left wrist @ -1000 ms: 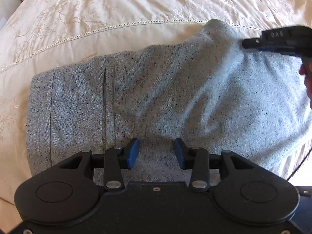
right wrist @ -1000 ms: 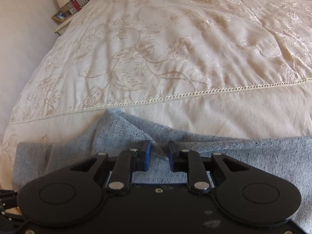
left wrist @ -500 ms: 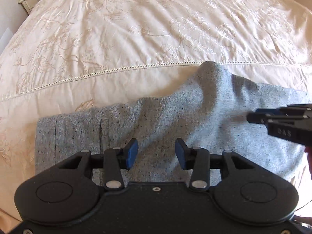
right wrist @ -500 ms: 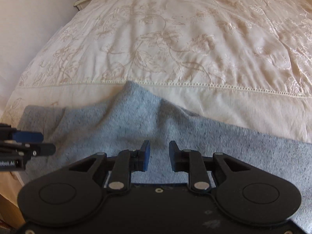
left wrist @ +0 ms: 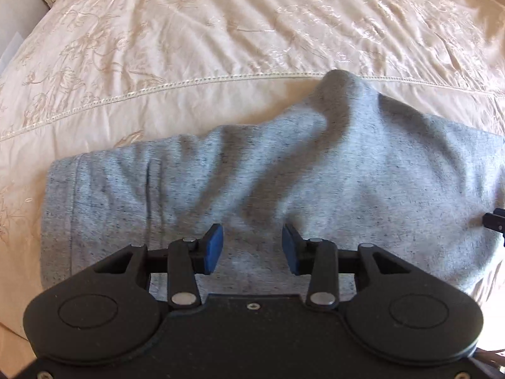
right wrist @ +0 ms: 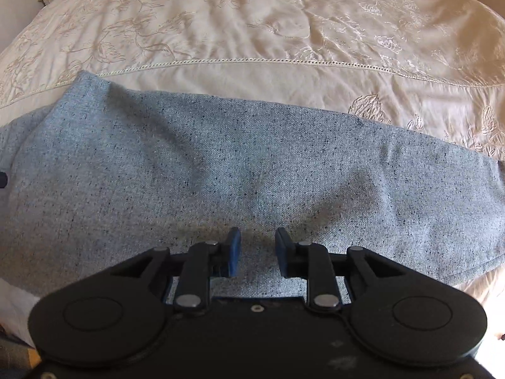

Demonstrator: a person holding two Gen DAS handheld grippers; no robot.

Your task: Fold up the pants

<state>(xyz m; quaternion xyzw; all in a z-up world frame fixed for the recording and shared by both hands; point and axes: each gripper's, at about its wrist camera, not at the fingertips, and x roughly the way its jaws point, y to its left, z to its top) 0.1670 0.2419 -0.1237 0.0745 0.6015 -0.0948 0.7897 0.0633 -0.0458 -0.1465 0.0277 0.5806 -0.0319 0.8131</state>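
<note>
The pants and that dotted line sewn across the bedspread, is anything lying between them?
No, only bare cream bedspread. The right wrist view shows that strip best, between the stitched line and the far edge of the gray pants.

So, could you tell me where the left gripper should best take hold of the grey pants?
Probably the raised peak of the grey pants at their far edge, approached from above. It stands up off the bedspread, while the rest lies flat. The left gripper is open.
</note>
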